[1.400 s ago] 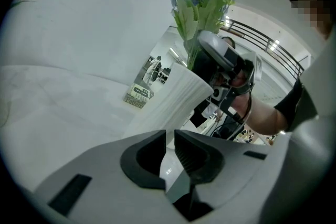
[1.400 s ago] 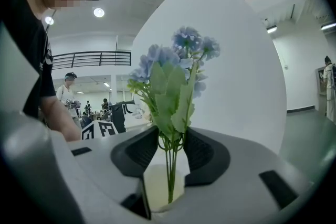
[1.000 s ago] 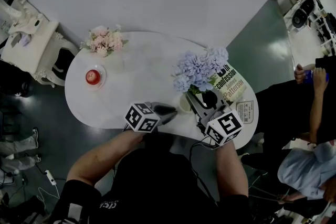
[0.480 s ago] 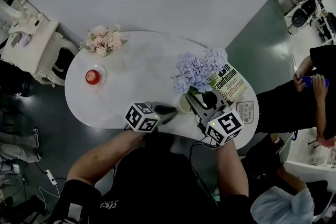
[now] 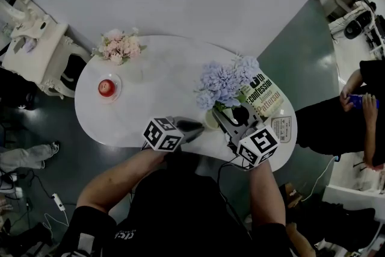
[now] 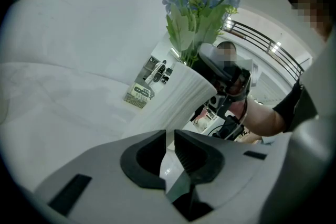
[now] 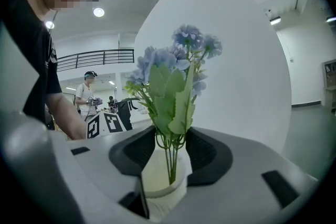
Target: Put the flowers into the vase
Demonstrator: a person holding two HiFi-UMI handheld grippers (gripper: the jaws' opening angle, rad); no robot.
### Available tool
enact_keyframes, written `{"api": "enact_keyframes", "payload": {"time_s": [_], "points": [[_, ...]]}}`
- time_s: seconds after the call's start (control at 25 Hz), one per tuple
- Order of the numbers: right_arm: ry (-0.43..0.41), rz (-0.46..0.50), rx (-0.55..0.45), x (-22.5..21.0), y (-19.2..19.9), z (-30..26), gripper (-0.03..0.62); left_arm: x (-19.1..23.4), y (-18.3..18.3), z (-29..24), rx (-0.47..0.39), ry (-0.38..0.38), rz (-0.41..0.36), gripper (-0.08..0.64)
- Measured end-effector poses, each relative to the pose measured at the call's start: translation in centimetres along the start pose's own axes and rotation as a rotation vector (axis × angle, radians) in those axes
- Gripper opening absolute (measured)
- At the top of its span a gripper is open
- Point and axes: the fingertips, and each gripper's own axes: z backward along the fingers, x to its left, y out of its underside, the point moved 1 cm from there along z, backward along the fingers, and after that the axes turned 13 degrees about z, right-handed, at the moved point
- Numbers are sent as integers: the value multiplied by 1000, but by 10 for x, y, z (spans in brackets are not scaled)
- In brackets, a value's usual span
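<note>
The bunch of pale-blue flowers (image 7: 176, 68) already stands in the ribbed white ceramic vase (image 6: 178, 96); its stems rise between the jaws of the right gripper (image 7: 170, 147), which have just been opening and look released; the left gripper (image 6: 169, 145) clamps the vase low down; only withdrawing seems left.

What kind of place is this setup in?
Probably a large open lab or hall staged as a home corner. A white table with a book sits under a balcony railing, and another person wearing headgear stands in the background.
</note>
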Motion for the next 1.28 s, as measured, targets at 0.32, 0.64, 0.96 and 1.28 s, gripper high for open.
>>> {"api": "enact_keyframes", "payload": {"time_s": [0.32, 0.64, 0.96, 1.28], "points": [[-10, -8, -7, -3, 0, 3, 175, 1, -3, 0, -4, -2, 4, 57], [-24, -1, -10, 0, -1, 6, 175, 1, -4, -1, -4, -4, 6, 56], [-36, 13, -6, 4, -4, 6, 175, 1, -5, -1, -3, -4, 4, 57], [-38, 18, -4, 5, -6, 16, 175, 1, -3, -2, 0, -2, 1, 57]]}}
